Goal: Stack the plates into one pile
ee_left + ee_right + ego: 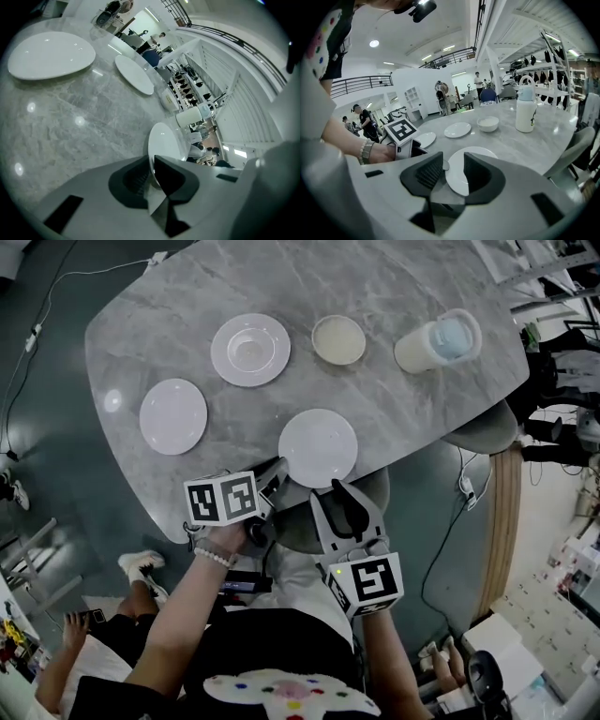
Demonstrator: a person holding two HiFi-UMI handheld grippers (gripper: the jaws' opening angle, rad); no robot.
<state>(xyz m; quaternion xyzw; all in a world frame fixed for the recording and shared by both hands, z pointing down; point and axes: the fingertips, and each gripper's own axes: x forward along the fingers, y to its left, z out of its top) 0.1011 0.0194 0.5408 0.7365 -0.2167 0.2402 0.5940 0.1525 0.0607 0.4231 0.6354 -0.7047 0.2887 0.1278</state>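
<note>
Grey marble table [422,418] | plates: three, white | nearest plate [318,447]: at both tools' tips | flat plate [173,415], welled plate [250,350]: well beyond left gripper [277,472] | bowl [338,339], bottle [438,341]: one each, far beyond right gripper [343,491] | left gripper: clamped on nearest plate's rim | right gripper: jaws apart, that rim showing between them, not pinched

A grey, marble-veined table top with rounded corners [403,399] is laid with five separate things. A round white flat plate [318,447] is set at the near edge and a second white flat plate [173,415] to the left. Along the far side are placed a white deep-welled plate [250,350], a small cream bowl [338,339] and a white bottle with a pale blue cap [438,341].
</note>
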